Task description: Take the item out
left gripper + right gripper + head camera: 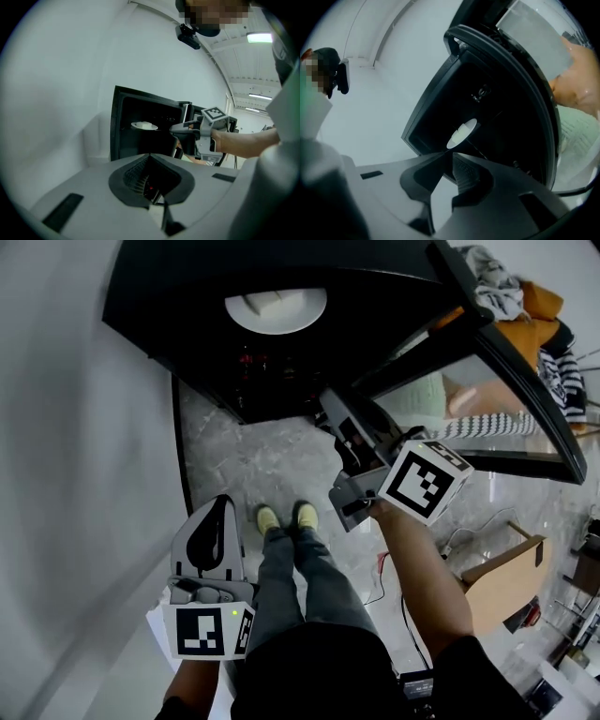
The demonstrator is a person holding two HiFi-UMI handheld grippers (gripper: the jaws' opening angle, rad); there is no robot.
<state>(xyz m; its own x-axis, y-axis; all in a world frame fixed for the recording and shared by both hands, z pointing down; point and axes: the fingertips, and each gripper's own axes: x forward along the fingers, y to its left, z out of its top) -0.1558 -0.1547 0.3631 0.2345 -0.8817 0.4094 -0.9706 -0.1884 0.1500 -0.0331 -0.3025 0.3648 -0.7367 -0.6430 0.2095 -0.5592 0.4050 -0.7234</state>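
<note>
Starting nearest the person, the left gripper [222, 504] hangs low beside the left leg, above the marble floor [244, 460]. Its jaws are closed together with nothing between them. It is judged to be parked there so that it stays clear of the reach.

The right gripper [330, 401] is raised and points toward the black oven [178, 310], just beside the inner edge of the open glass door [511, 371]. Its jaws stand slightly apart and are empty, a narrow gap showing between the tips. That posture suits an approach, not a grip.

The door is swung out to the person's right, which leaves the opening free. Farthest in, the white plate [275, 315] rests on a shelf inside the oven, carrying a pale block [279, 298]. The plate is well apart from both grippers, so the item is not yet taken out.
</note>
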